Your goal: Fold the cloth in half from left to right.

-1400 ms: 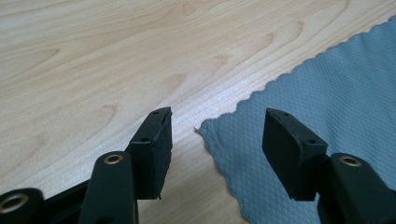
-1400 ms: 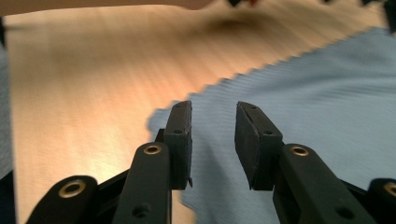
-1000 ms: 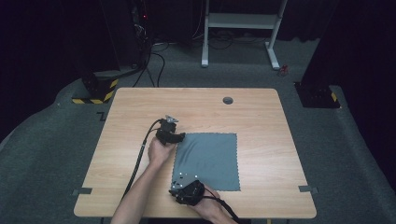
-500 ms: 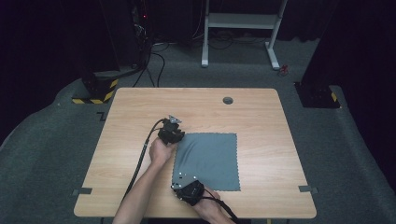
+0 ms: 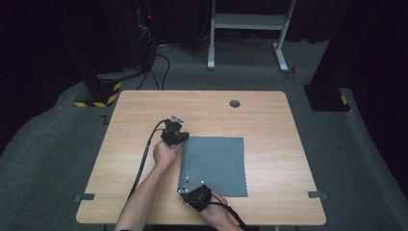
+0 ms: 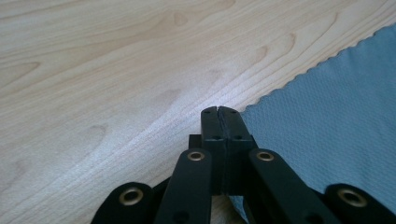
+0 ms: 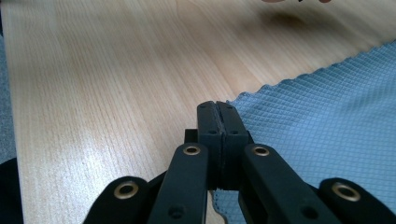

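Grey cloth (image 5: 215, 166) lies flat on the tabletop (image 5: 288, 144) — both grippers, left (image 5: 180, 139) and right (image 5: 185, 188), have just closed their jaws on its left-side corners, so lifting or folding looks next.

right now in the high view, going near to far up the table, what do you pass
right claw at the cloth's near left corner → grey cloth → left claw at its far left corner → round hole near the table's far edge
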A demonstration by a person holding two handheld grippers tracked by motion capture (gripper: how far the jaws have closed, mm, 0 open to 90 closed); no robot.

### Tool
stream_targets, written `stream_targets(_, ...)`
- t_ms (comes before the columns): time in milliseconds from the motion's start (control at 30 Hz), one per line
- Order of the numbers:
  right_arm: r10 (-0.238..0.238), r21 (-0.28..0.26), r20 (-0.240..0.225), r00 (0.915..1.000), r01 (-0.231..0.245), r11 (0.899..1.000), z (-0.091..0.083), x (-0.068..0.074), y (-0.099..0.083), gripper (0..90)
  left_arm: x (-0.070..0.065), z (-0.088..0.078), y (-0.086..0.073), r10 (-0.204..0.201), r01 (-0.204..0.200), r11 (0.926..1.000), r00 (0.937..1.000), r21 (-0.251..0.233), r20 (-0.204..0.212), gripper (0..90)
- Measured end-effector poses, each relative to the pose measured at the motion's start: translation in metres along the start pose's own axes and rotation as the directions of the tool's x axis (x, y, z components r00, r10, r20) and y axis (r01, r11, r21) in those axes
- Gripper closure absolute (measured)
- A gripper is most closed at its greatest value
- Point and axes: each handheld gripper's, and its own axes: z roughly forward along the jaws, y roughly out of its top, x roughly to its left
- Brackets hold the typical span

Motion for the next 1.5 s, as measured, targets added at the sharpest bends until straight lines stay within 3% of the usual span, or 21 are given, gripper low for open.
stream_targets(400, -0.019, 0.003, 0.001, 0.9998, 0.019, 1.000, -0.002, 0.001, 0.008, 90.0, 0.009, -0.006, 0.000, -0.025, 0.025, 0.9996, 0.9992, -0.009, 0.031, 90.0)
stream_targets(833, -0.029, -0.015, -0.019, 0.9994, 0.029, 0.999, -0.003, 0.004, 0.018, 90.0, 0.019, -0.018, -0.003, -0.015, 0.015, 0.9999, 0.9996, -0.006, 0.024, 90.0)
stream_targets(1000, -0.037, -0.022, -0.036, 0.9987, 0.036, 0.999, -0.001, 0.008, 0.027, 90.0, 0.026, -0.027, -0.006, -0.030, 0.030, 0.9995, 0.9993, -0.013, 0.021, 90.0)
stream_targets(1333, -0.048, -0.077, -0.074, 0.9961, 0.042, 0.996, -0.002, 0.012, 0.046, 90.0, 0.051, -0.065, -0.011, -0.058, 0.057, 0.9970, 0.9982, -0.052, -0.013, 90.0)
stream_targets(1500, -0.025, -0.091, -0.084, 0.9962, 0.017, 0.996, -0.005, 0.008, 0.042, 90.0, 0.042, -0.059, -0.005, -0.031, 0.031, 0.9985, 0.9995, -0.044, -0.007, 90.0)
